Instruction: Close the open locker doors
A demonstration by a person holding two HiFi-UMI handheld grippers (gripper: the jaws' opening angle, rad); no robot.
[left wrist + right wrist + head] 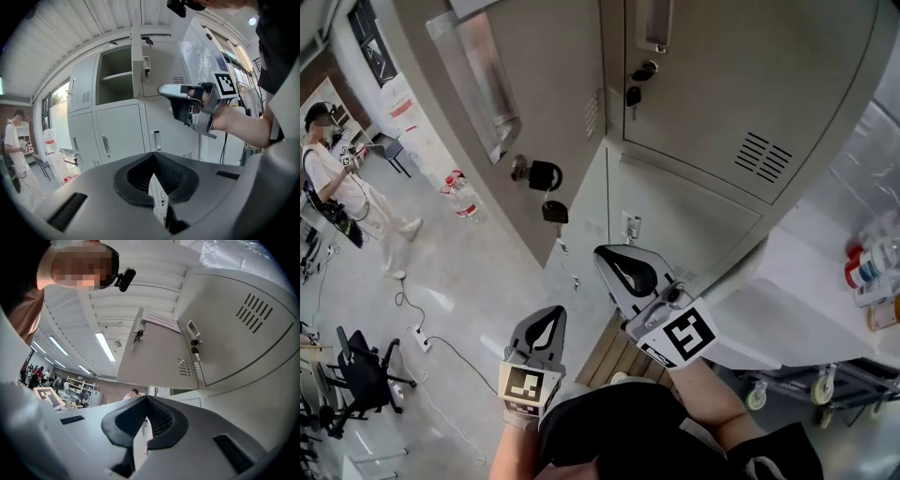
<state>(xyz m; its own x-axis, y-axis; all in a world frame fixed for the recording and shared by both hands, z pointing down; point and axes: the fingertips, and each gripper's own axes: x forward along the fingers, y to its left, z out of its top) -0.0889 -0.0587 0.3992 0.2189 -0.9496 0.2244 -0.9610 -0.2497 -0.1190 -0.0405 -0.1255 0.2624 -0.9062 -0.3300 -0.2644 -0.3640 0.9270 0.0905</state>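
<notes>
A grey bank of lockers fills the view. One upper locker door [525, 103] stands swung open, with a black key fob [545, 175] hanging from its lock. In the left gripper view that door [137, 61] shows edge-on beside its open compartment [115, 77]. The neighbouring door [741, 84] is closed, with keys [637, 80] in its lock. My right gripper [609, 258] is raised below the open door's lower corner, apart from it, jaws shut and empty; its own view looks up at the door [150, 352]. My left gripper [551, 314] hangs lower, shut and empty.
A person [337, 178] stands far left near a water bottle [461, 197] on the floor. An office chair [361, 370] and a power strip with cable [417, 337] lie lower left. A white table [806, 300] with bottles [872, 262] stands to the right.
</notes>
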